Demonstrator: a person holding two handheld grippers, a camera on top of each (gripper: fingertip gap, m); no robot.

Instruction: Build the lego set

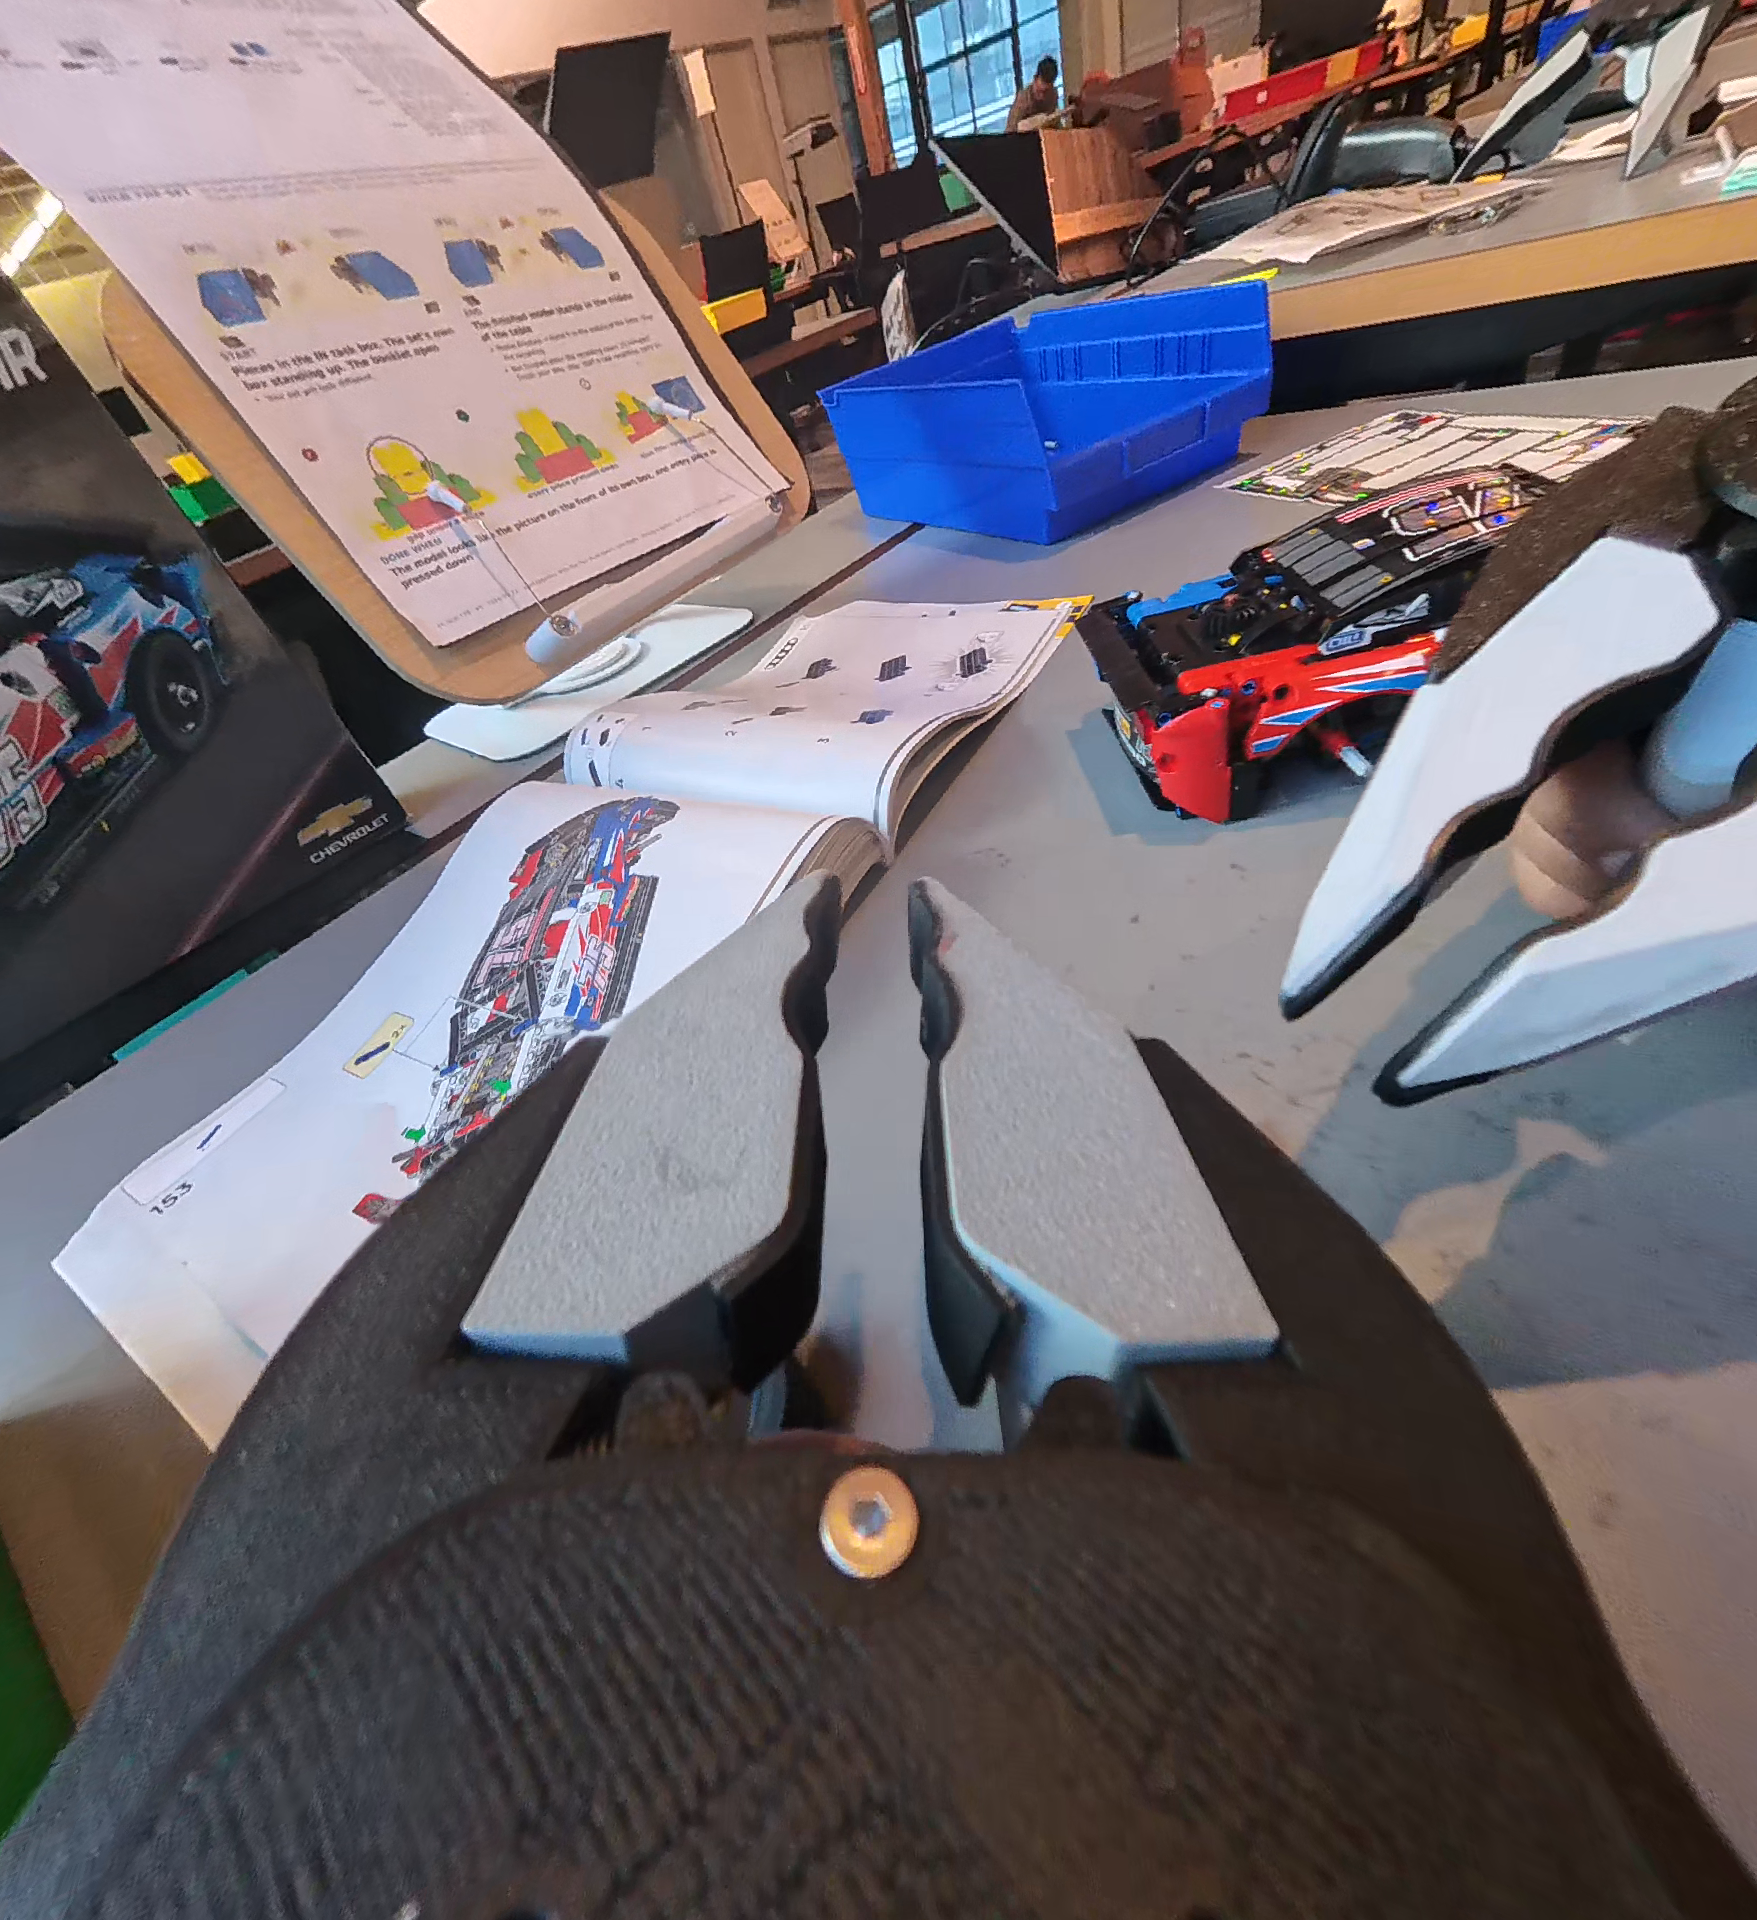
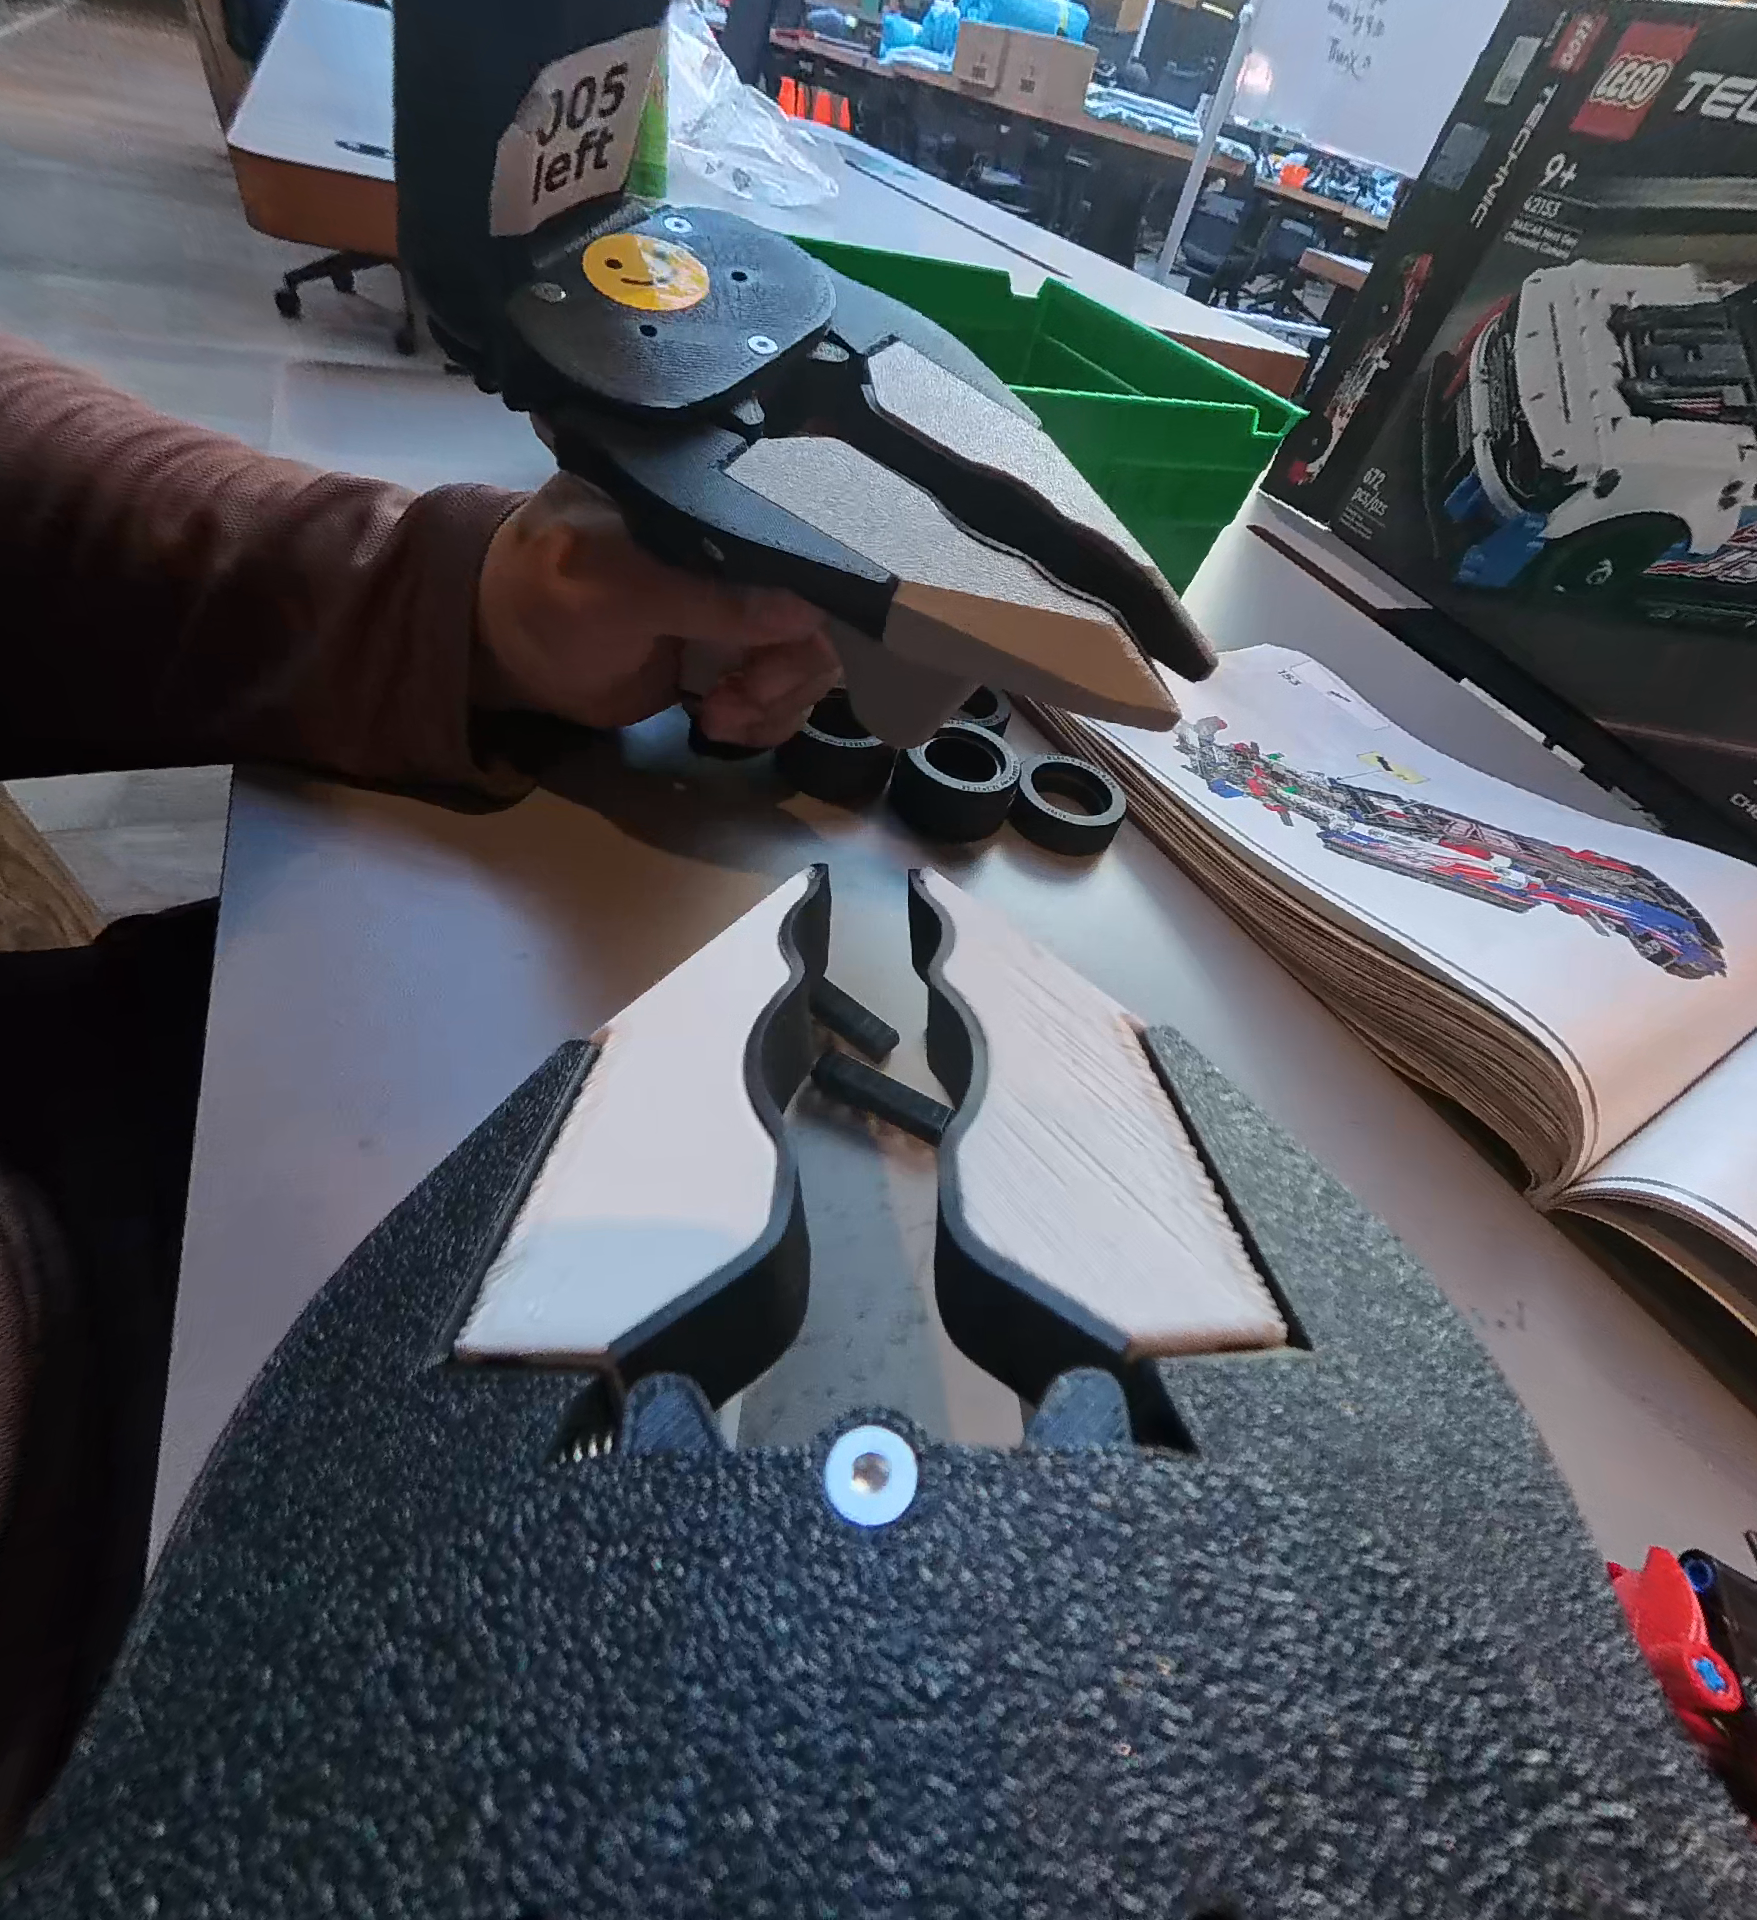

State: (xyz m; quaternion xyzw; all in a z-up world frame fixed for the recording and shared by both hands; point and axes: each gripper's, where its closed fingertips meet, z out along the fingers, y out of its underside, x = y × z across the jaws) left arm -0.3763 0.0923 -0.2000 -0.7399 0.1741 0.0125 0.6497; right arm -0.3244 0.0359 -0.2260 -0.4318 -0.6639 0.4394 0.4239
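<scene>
Lego pins [image 2: 879, 1075] — apparently untouched — between right hand-held gripper [image 2: 869, 883] fingers.

Part-built red-and-black lego car [image 1: 1300, 665] lies beside the open instruction booklet [image 1: 645, 831].

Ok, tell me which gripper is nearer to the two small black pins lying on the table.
Right. The right gripper hovers directly over the black pins, which show between its fingers. The left gripper is farther off, above the instruction booklet edge near the black tires.

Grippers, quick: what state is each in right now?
Left gripper: open a little, holding nothing.
Right gripper: open a little, empty, above two black pins on the table.
</scene>
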